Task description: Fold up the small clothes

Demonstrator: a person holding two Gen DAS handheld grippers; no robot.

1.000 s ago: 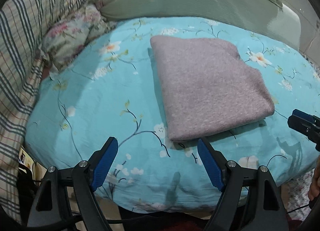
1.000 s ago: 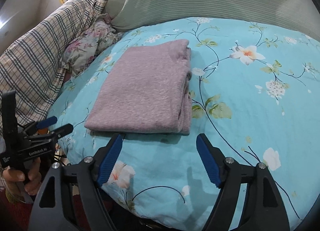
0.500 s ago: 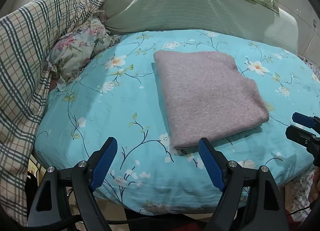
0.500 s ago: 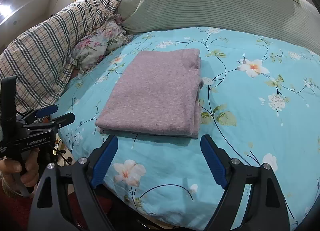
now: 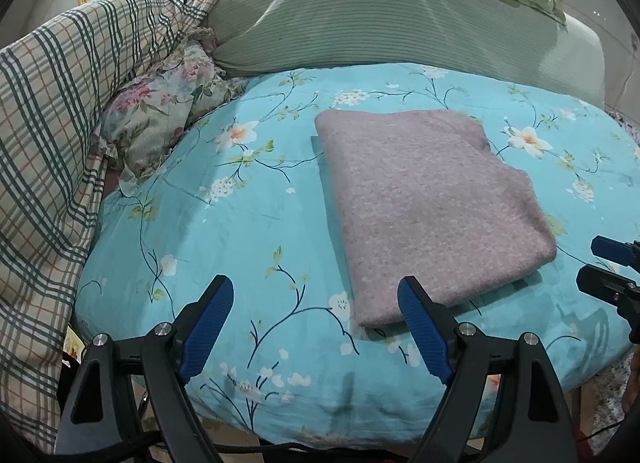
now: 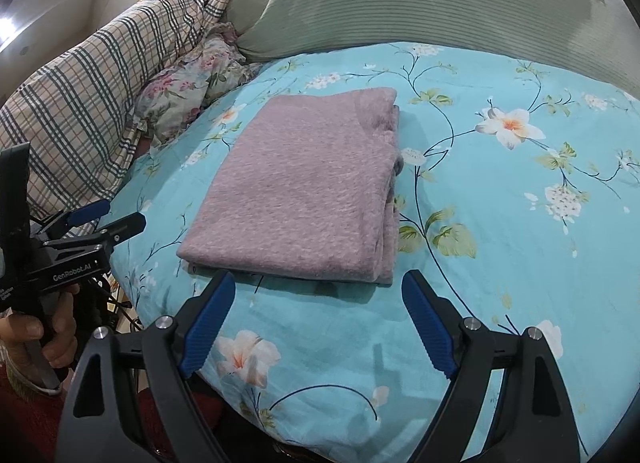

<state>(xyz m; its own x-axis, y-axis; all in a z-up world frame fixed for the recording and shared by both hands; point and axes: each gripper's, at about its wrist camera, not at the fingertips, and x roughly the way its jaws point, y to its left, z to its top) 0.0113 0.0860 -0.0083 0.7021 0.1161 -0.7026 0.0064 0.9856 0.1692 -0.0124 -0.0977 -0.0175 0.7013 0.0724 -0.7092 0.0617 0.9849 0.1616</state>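
Both sets of blue-padded fingers stand spread wide with nothing between them. The left gripper (image 5: 316, 327) hangs over the near edge of the bed, its right finger (image 5: 424, 331) just in front of the near left corner of the folded mauve knit garment (image 5: 432, 211), not touching it. The right gripper (image 6: 316, 323) sits the same way, spread and empty, its left finger (image 6: 208, 323) just short of the garment's (image 6: 304, 187) near edge, a strip of shadowed quilt between them.

And the garment itself: a tidy rectangle, lying flat ahead of both pairs of fingers on the turquoise floral quilt (image 5: 240, 231). Fuzzy, soft-looking knit, top face smooth. From the right wrist view the stacked layers show along its right side, several of them, a little uneven near the far corner.

By the look of it this piece is folded and let go; the step in hand reads as the release, both grippers clear of the cloth. The next move likely calls either for a last tidy of that right-side stack or for fetching another garment, though none shows here.

Further out, beyond the garment: a pale green ribbed pillow (image 5: 400, 19) at the head, a rumpled floral cloth (image 5: 168, 103) and a plaid blanket (image 5: 52, 123) off to the left. A hand (image 6: 36, 339) holds the left gripper's handle at the edge of the right wrist view.
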